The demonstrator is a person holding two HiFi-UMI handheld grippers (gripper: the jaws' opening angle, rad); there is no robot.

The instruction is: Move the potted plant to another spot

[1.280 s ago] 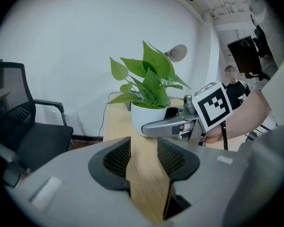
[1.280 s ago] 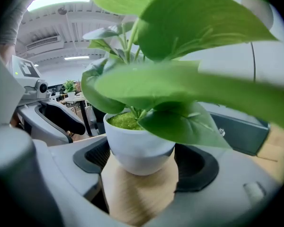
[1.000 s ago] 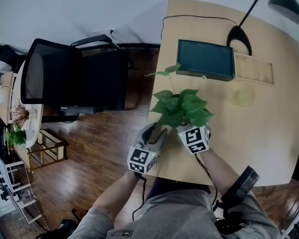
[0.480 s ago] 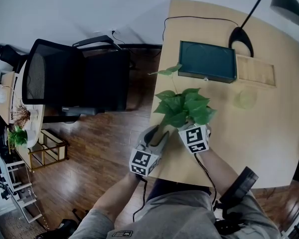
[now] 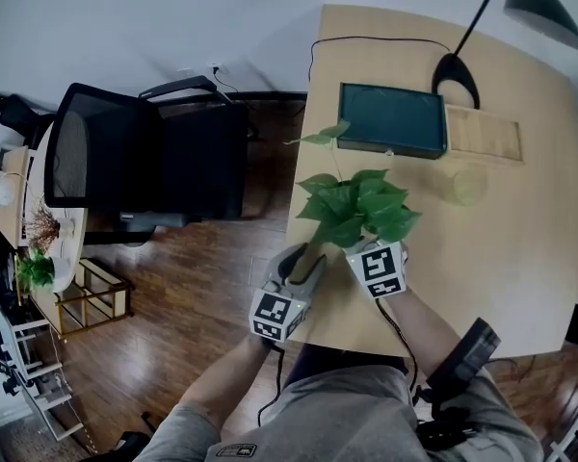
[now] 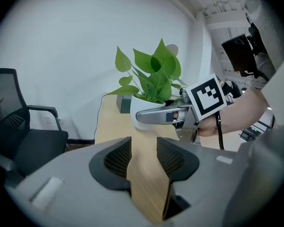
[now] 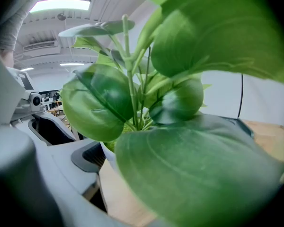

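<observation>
The potted plant (image 5: 358, 208), green leaves in a white pot (image 6: 143, 109), stands near the front left part of the light wooden table (image 5: 501, 248). My right gripper (image 5: 363, 245) is shut on the pot. One of its fingers (image 6: 154, 117) lies across the pot's outer wall, and in the right gripper view leaves (image 7: 194, 169) hide all but one dark pad (image 7: 91, 158). I cannot tell whether the pot rests on the table. Just left of the plant, at the table's edge, my left gripper (image 5: 302, 258) (image 6: 142, 157) is open with only the tabletop between its pads.
Behind the plant lie a dark green flat box (image 5: 393, 118), a lamp base (image 5: 457, 71) with its cable, a wooden tray (image 5: 486, 133) and a translucent cup (image 5: 469, 184). A black office chair (image 5: 144, 152) stands on the wooden floor to the left.
Almost nothing has moved. The plant and both grippers keep their places on the table; only the head camera has shifted slightly.
</observation>
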